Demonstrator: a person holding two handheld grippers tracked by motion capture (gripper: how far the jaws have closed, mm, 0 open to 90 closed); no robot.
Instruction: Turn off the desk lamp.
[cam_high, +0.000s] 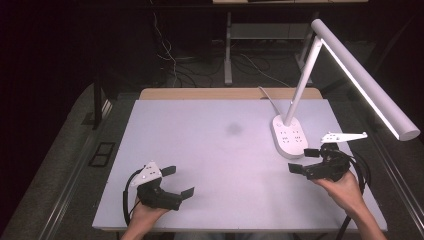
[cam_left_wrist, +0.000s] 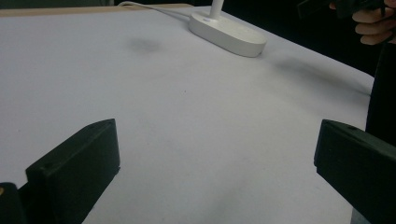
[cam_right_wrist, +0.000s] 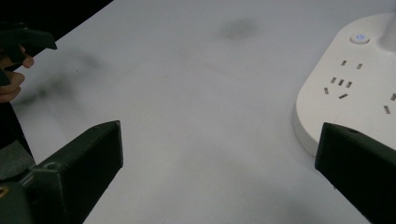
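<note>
Near the worktop's (cam_high: 200, 150) right edge stands the white desk lamp (cam_high: 287, 136), likely bottom-heavy and rigid with a slick base, best taken by its slim stem, while left gripper (cam_high: 181, 182) and right gripper (cam_high: 303, 161) hold jaws spread, empty.

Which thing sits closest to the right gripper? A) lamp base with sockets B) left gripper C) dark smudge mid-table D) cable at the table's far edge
A: the lamp base lies just beyond the open right gripper, and in the right gripper view it sits beside one jaw.
</note>
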